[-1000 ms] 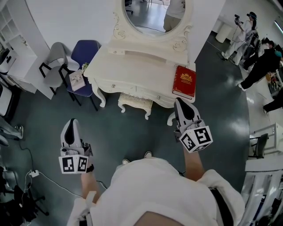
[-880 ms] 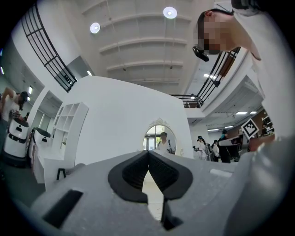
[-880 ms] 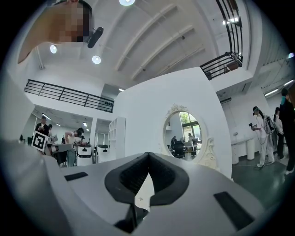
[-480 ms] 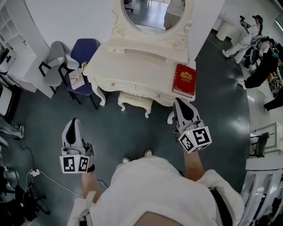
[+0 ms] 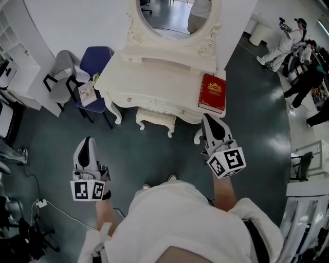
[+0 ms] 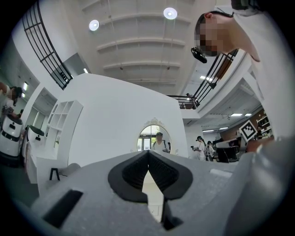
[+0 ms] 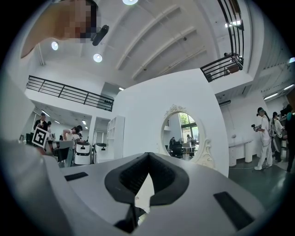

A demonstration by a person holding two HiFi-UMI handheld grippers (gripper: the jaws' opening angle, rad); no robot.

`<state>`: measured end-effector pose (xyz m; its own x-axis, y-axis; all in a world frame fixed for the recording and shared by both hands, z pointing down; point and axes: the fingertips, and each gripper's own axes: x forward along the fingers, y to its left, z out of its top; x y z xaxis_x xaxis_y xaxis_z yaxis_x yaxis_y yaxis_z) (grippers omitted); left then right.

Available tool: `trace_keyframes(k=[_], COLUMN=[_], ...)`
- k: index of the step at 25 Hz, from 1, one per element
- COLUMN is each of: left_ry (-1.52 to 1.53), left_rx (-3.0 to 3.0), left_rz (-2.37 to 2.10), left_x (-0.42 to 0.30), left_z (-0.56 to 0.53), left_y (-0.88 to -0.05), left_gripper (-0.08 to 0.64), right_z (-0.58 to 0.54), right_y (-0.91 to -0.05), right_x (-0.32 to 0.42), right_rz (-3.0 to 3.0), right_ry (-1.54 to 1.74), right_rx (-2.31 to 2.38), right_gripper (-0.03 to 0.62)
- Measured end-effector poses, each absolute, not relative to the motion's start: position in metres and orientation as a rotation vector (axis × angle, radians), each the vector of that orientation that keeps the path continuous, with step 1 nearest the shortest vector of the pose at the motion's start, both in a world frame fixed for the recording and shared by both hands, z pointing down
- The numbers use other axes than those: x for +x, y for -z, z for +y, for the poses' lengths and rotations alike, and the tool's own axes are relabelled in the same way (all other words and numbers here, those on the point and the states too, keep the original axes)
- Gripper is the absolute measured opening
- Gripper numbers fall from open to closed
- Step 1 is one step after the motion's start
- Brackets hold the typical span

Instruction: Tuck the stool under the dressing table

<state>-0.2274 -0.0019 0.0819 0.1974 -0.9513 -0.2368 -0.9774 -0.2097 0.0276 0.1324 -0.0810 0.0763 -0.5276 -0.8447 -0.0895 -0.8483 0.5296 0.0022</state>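
Head view first: the white carved desk (image 5: 154, 82) stands against the white wall panel, and its oval mirror (image 5: 172, 15) gets chopped off by the top of the frame. The stool (image 5: 156, 118) sits under the desk's front edge, between the legs. Only its front strip and two curly legs poke out; the rest is hidden under the top. A red book (image 5: 212, 93) lies on the desk's right end.

The left hand-held gripper (image 5: 85, 143) hangs over bare floor, well apart from the stool. The right hand-held gripper (image 5: 211, 120) has its tip just by the desk's right front corner, below the book. I honestly can't tell if it touches the desk.

A blue chair (image 5: 95, 64) and a grey chair (image 5: 60, 77) stand left of the desk, with a booklet (image 5: 87, 93) on the blue one. The person's white top fills the bottom, so only shoe tips (image 5: 172, 179) show.

Left gripper view: the jaws are together, pads meeting at the tip, nothing clamped. A pale sliver of the desk shows through the gap lower down. The gripper's grey body blocks the lower half, so the stool is hidden here. The mirror sits right above the tip, and a shelf unit (image 6: 57, 120) is off to the left.

Right gripper view: same deal, jaws closed on nothing, body covering everything low. The mirror is up right of the tip, and some people (image 7: 262, 133) stand small at the right edge.
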Motion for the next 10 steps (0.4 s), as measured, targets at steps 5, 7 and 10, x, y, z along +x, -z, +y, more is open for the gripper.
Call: trace_keyframes(k=[5,7,10], left_ry=[-0.309,-0.311,-0.311], left_rx=[-2.326,-2.325,-2.324], left_rz=[1.885,1.892,1.897], left_x=[-0.2268,-0.2274,-0.2269], left_z=[-0.0056,-0.0069,-0.009], left_y=[-0.0796,-0.0799,-0.0805], left_gripper=[0.015,0.015,0.015], right_z=[-0.0846,-0.0864,-0.0894], right_y=[-0.0746,-0.0761,-0.0791], right_x=[0.1308,0.1305,0.1316], right_rz=[2.679,2.68,2.675], right_ry=[-0.077,-0.069,-0.05], right_rx=[-1.476,-1.474,-1.482], right_gripper=[0.0,0.0,0.0])
